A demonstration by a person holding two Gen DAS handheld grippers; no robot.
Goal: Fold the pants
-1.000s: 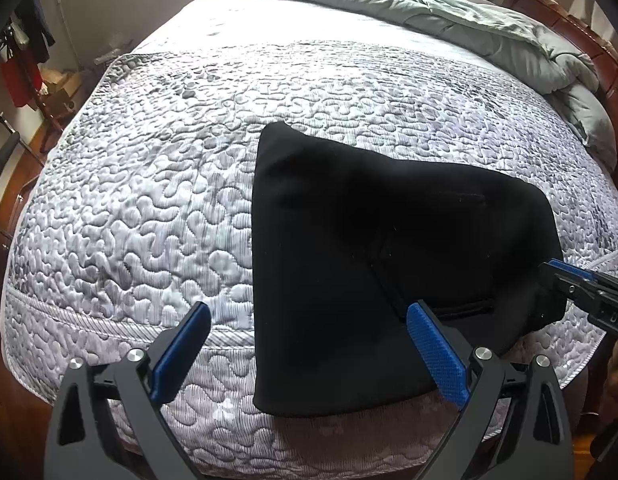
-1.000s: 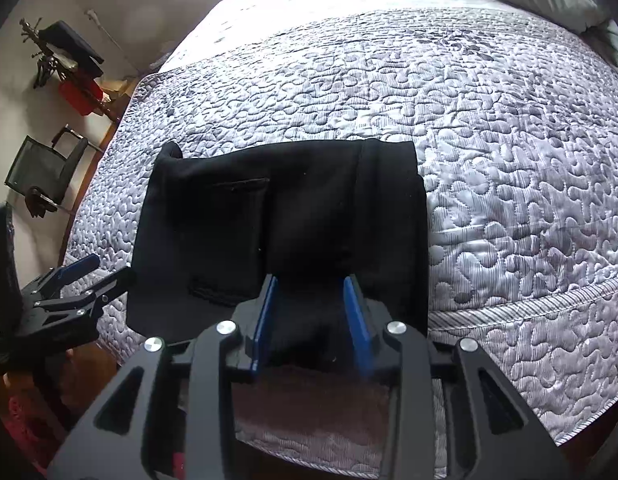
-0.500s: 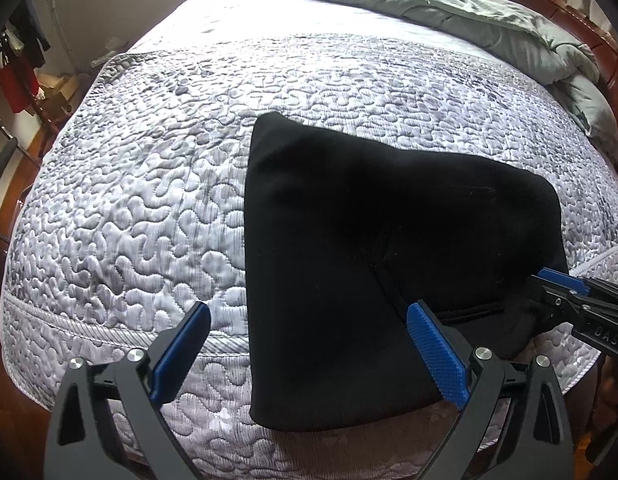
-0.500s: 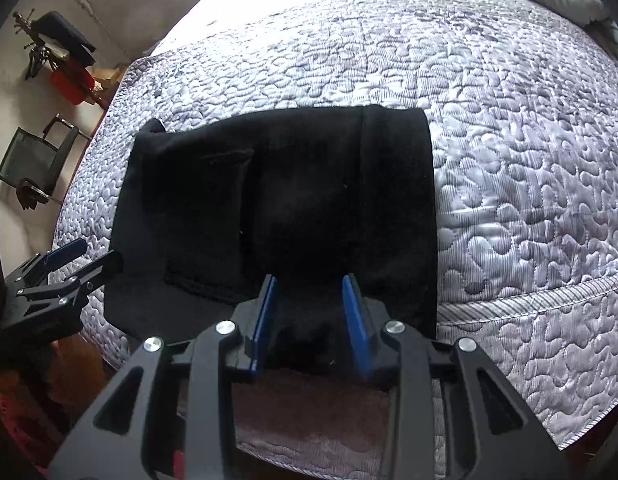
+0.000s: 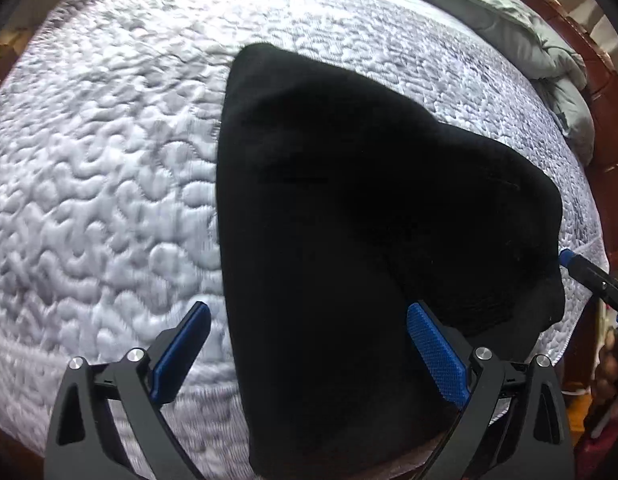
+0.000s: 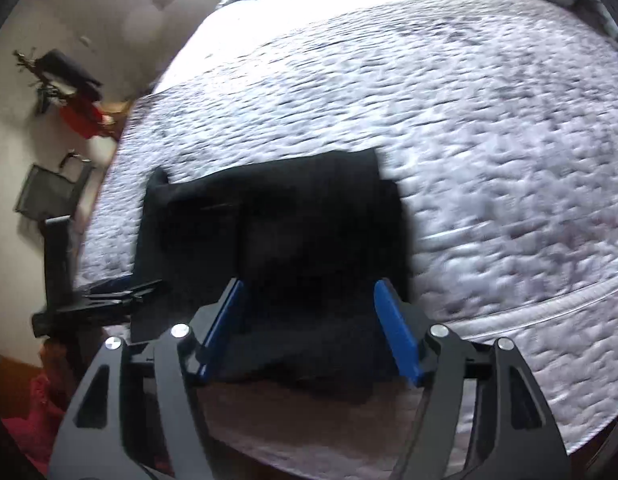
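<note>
At the near edge of the bed (image 5: 89,168), folded black pants (image 5: 349,240) lie between two grippers. The left gripper (image 5: 309,344) has its blue fingers (image 5: 437,356) spread wide, the pants' near end lying between them. The right gripper (image 6: 309,320) is also spread, its fingers (image 6: 397,328) either side of the cloth's near edge; neither visibly pinches it. The pants form a flat, roughly rectangular stack with a pocket seam showing. The bed's grey quilted cover is blurred; a green duvet (image 5: 509,28) is bunched by the wooden headboard (image 5: 605,92), and a chair (image 6: 49,192) stands by the wall.
</note>
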